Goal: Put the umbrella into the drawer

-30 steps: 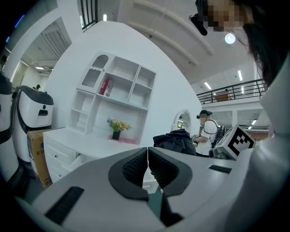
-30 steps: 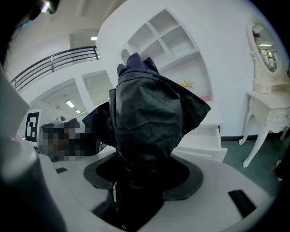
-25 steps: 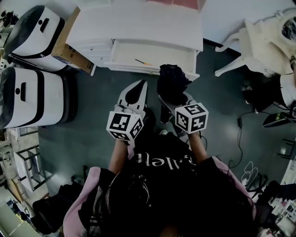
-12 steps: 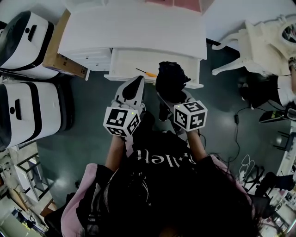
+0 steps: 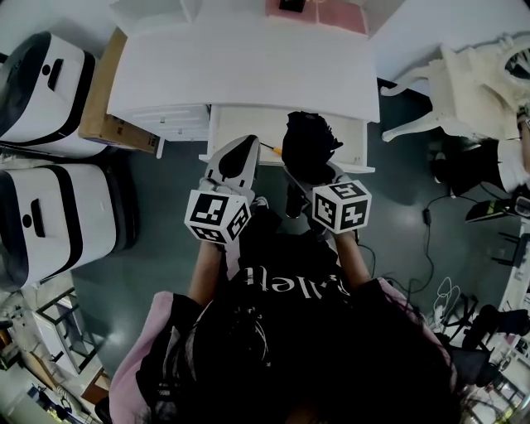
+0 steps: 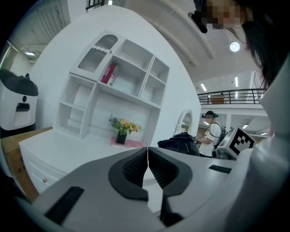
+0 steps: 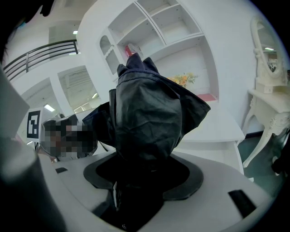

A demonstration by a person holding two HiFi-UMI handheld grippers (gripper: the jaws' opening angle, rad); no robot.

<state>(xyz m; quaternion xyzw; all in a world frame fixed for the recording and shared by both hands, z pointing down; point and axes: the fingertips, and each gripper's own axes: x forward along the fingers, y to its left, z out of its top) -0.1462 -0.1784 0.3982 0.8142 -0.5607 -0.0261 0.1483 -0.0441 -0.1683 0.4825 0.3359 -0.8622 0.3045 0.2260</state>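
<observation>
A folded black umbrella (image 5: 307, 147) stands up out of my right gripper (image 5: 305, 175), which is shut on it; in the right gripper view the umbrella (image 7: 146, 118) fills the space between the jaws. It hangs over the front edge of the open white drawer (image 5: 354, 142) of the white desk (image 5: 240, 70). My left gripper (image 5: 239, 156) is shut and holds nothing, its tips at the drawer's front left. In the left gripper view the left gripper (image 6: 147, 156) has its pads pressed together, and the umbrella (image 6: 181, 142) shows to the right.
A small orange-handled tool (image 5: 272, 150) lies in the drawer. A cardboard box (image 5: 99, 99) and two white-and-black machines (image 5: 50, 203) stand left of the desk. A white ornate chair (image 5: 464, 79) is at the right. A pink mat (image 5: 319, 10) sits at the desk's back.
The desk and drawer have drawn nearer under the grippers. The umbrella now overlaps the drawer's front edge. Both grippers stay shut.
</observation>
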